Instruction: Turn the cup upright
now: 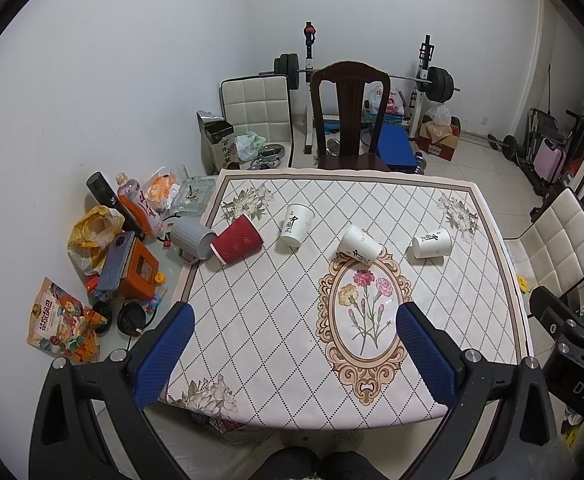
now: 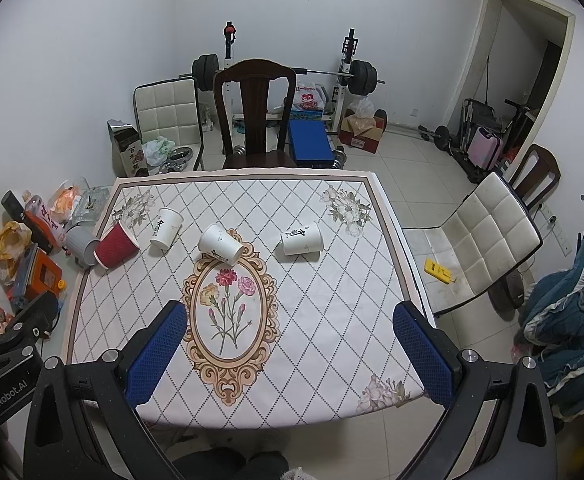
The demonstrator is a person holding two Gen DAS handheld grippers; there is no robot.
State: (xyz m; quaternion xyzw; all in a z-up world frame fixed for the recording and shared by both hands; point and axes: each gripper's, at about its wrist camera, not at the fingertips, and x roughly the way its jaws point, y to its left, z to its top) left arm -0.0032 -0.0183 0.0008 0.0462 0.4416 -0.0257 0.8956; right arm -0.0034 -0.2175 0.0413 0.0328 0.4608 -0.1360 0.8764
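Note:
Several cups lie on their sides in a row across the far half of the table (image 1: 276, 332): a grey ribbed cup (image 1: 192, 240), a red ribbed paper cup (image 1: 237, 239), and three white paper cups (image 1: 296, 225) (image 1: 359, 245) (image 1: 432, 242). The right wrist view shows the same row: grey (image 2: 81, 245), red (image 2: 116, 245), white (image 2: 166, 227), white (image 2: 221, 244), white (image 2: 302, 238). My left gripper (image 1: 295, 352) is open and empty, above the table's near edge. My right gripper (image 2: 290, 354) is open and empty, also at the near edge.
Snack bags, bottles and boxes (image 1: 104, 248) crowd the floor left of the table. A dark wooden chair (image 1: 349, 116) stands at the far side, a white padded chair (image 2: 479, 240) at the right. A barbell rack (image 2: 284, 72) stands by the back wall.

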